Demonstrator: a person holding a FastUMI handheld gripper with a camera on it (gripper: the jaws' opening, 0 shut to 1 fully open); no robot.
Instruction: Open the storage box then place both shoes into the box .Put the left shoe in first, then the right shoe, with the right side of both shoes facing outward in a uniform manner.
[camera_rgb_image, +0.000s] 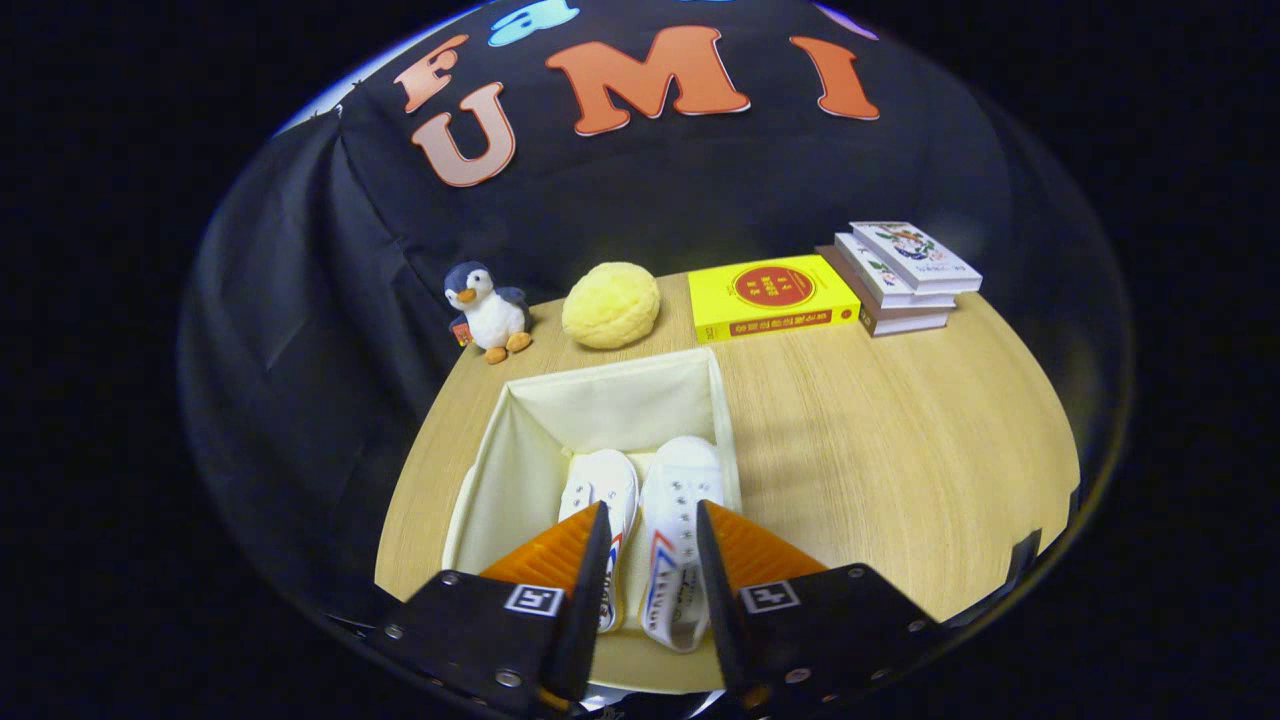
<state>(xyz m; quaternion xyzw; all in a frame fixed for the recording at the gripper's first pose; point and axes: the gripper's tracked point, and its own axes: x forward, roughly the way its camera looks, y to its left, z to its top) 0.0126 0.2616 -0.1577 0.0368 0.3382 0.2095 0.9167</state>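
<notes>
Both shoes lie in the storage box; the claw straddles the right shoe.

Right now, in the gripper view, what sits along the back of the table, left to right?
Toy penguin → round yellow plush ball → yellow book → stack of books. Nearer, the open tongs straddle the right-hand shoe in the storage box.

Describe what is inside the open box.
Two white shoes lie side by side in the box, toes pointing away. The open gripper straddles the right one; its fingers hide their heel ends.
</notes>
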